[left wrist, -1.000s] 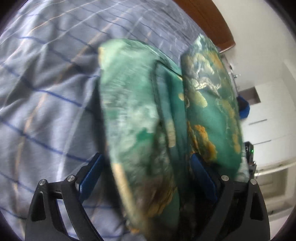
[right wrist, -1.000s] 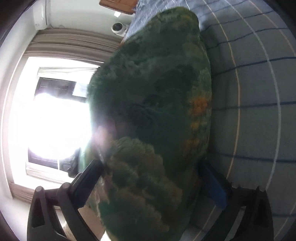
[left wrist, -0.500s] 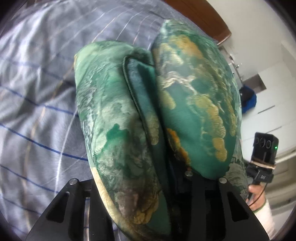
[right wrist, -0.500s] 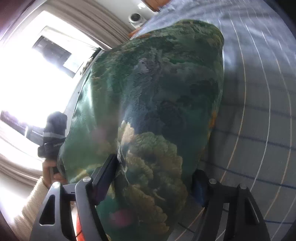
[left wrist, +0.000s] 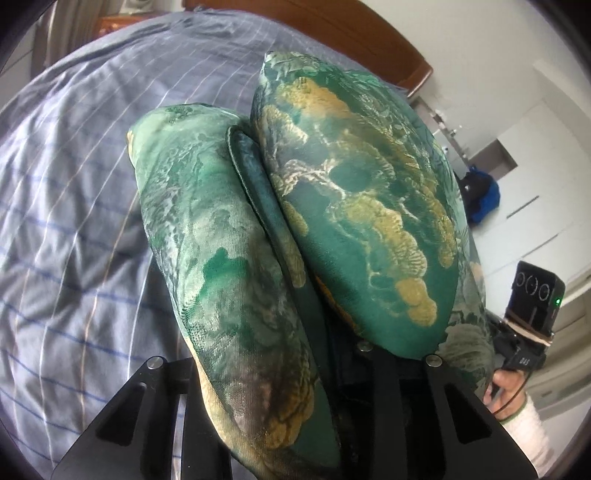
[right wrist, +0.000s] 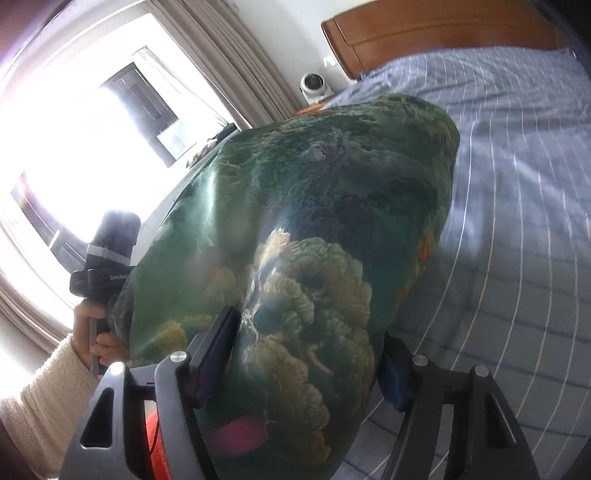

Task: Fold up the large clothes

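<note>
A large green garment with a gold floral print point(left wrist: 354, 229) hangs in folds over both grippers, above the bed. My left gripper point(left wrist: 295, 373) is shut on the garment; cloth drapes over its jaws and hides the fingertips. In the right wrist view the same garment point(right wrist: 314, 258) bulges between the fingers of my right gripper point(right wrist: 306, 354), which is shut on it. The right gripper and hand show at the right edge of the left wrist view point(left wrist: 532, 325); the left gripper and hand show at the left of the right wrist view point(right wrist: 107, 266).
The bed has a blue-grey checked sheet point(left wrist: 74, 206) and a wooden headboard point(right wrist: 424, 33). A bright window with beige curtains point(right wrist: 74, 155) is on the left. White cabinets point(left wrist: 535, 184) and a blue bag point(left wrist: 484, 195) stand to the right.
Both grippers closed on the garment and lifted it; the views tilted up, so the headboard and the opposite hands came into view.
</note>
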A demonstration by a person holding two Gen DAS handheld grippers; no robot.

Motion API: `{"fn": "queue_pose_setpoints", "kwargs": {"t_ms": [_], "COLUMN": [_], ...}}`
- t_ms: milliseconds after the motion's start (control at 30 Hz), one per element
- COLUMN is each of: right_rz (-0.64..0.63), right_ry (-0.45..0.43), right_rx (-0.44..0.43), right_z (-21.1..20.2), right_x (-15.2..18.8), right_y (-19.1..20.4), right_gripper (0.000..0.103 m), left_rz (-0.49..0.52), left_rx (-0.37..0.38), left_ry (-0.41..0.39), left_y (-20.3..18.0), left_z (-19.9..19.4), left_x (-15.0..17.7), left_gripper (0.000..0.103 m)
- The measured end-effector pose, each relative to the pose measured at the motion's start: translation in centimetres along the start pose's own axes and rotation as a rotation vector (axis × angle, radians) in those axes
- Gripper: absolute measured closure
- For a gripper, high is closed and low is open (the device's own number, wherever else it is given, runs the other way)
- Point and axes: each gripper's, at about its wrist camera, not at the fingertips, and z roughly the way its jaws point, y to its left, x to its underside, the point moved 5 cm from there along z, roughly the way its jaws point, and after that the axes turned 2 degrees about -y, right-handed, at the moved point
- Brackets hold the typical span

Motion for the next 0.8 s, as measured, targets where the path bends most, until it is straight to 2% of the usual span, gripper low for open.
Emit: {"fn": "queue_pose_setpoints", "kwargs": {"t_ms": [133, 200, 333, 367, 400, 433, 467, 500, 533, 633, 667, 800], "right_rz": [0.002, 0.007, 0.051, 0.078, 0.123, 0.160, 0.194, 0.214, 0.217, 0.204, 0.186, 0.111], "right_ry": [-0.036, -0.063, -0.102, -0.103, -0.091, -0.080, -0.071, -0.068, -0.062, -0.046, -0.043, -0.055], "right_rx": [-0.013, -0.015, -0.020, -0.021, -0.011, 0.014, 0.072, 0.166, 0.205, 0.291, 0.326, 0.426], "right_z": [-1.1, -1.8, -2.5, -2.5, -2.6, -2.7, -2.8, -3.3, -3.6, -5.7, -6.8, -9.6], "right_x": [-2.1, -2.8, -3.7, -3.6, -3.4, -3.0, -2.3, -1.2, -0.5, 2.1, 3.0, 4.8], "right_y": [-1.4, -2.1, -5.0, -6.3, -7.9, -9.3, -11.1, -13.1, -13.9, -15.7, -15.9, -14.7], "right_gripper": [0.035, 0.035, 0.035, 0.034, 0.024, 0.013, 0.008, 0.003, 0.002, 0.002, 0.001, 0.000], "left_rz": [0.031, 0.049, 0.087, 0.097, 0.093, 0.081, 0.066, 0.063, 0.076, 0.097, 0.104, 0.203], "left_rx": [0.007, 0.010, 0.005, -0.019, -0.055, -0.082, -0.123, -0.166, -0.167, -0.179, -0.191, -0.290], "left_ry": [-0.026, -0.037, -0.041, -0.029, -0.001, 0.024, 0.054, 0.073, 0.069, -0.026, -0.063, -0.204], "left_y": [-1.1, -2.3, -4.0, -4.1, -3.7, -3.1, -2.3, -1.5, -1.4, -1.5, -1.6, -2.9], "left_z": [-0.4, 0.3, 3.0, 4.5, 6.5, 7.9, 9.5, 10.9, 11.3, 9.7, 8.5, 3.1], "left_x": [-2.2, -3.9, -4.8, -4.9, -4.4, -4.1, -3.4, -2.1, -1.3, 0.1, 0.4, 1.8], "left_gripper": [0.075, 0.075, 0.074, 0.066, 0.052, 0.044, 0.034, 0.033, 0.032, 0.022, 0.016, 0.009]}}
